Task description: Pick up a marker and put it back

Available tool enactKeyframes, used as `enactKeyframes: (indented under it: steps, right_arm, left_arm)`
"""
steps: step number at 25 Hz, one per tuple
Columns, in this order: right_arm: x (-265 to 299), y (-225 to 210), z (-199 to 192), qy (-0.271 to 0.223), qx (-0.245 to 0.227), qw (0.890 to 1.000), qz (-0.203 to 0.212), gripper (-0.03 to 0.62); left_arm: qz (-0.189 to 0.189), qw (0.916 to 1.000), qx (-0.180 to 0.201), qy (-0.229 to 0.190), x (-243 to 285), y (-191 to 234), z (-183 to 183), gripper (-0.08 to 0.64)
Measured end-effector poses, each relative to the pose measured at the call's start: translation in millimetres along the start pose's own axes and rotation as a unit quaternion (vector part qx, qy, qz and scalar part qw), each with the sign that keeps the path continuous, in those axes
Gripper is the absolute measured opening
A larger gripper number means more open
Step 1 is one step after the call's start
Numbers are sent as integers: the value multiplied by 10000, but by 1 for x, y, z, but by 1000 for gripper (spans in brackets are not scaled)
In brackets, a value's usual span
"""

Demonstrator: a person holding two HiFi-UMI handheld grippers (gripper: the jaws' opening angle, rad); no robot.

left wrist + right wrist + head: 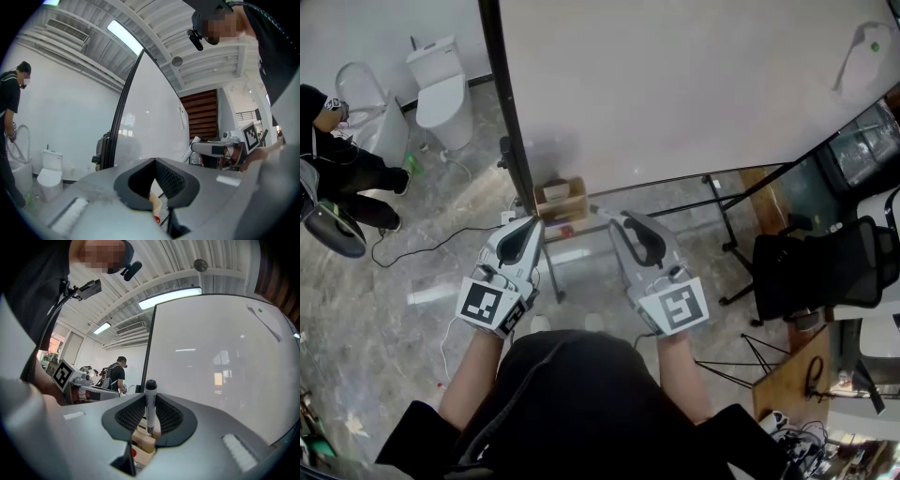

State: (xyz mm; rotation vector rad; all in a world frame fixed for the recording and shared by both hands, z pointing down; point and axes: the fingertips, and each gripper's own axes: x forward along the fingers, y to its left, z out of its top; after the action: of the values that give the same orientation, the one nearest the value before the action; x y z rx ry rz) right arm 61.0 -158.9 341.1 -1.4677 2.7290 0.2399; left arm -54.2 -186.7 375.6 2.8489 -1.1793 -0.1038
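The marker (pixel 150 407) is pinched in the right gripper (pixel 614 217), and it's standing pretty much straight up: long axis vertical, black cap end toward the ceiling, the other end poking out below the jaws. It's a slim round stick with a glossy white barrel and a rounded black cap. In the right gripper view it lines up with the whiteboard's (pixel 675 94) black left frame (pixel 502 112), just in front of that edge and not touching the board.

The jaws clamp it from both sides. Their inner pads are black with a grid-like ribbed texture, and the shells around them are smooth grey plastic.

The left gripper (pixel 154 161) is also in front of the whiteboard's left edge, with its tips pressed together and nothing between them.

The board itself is shiny and reflects the ceiling lights. A brown cardboard box (pixel 561 200) sits on the floor by the whiteboard's lower left corner.
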Motion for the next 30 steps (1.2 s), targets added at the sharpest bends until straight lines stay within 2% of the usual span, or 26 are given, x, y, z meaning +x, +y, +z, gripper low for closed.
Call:
enactKeyframes:
  steps: [5, 18, 24, 30]
  right_arm:
    - [4, -3, -4, 107, 59, 9999, -32, 77]
    - [23, 1, -34, 344, 154, 9991, 194, 77]
    - [31, -5, -59, 756, 231, 9968, 123, 77]
    - [39, -3, -77, 753, 252, 9961, 396, 77]
  left_arm:
    - [40, 10000, 14, -27, 0, 1, 1, 6]
    - [362, 9993, 20, -38, -11, 15, 0, 6]
    - [570, 9984, 11, -43, -18, 22, -1, 6]
    - [791, 9969, -2, -31, -25, 28, -4, 6]
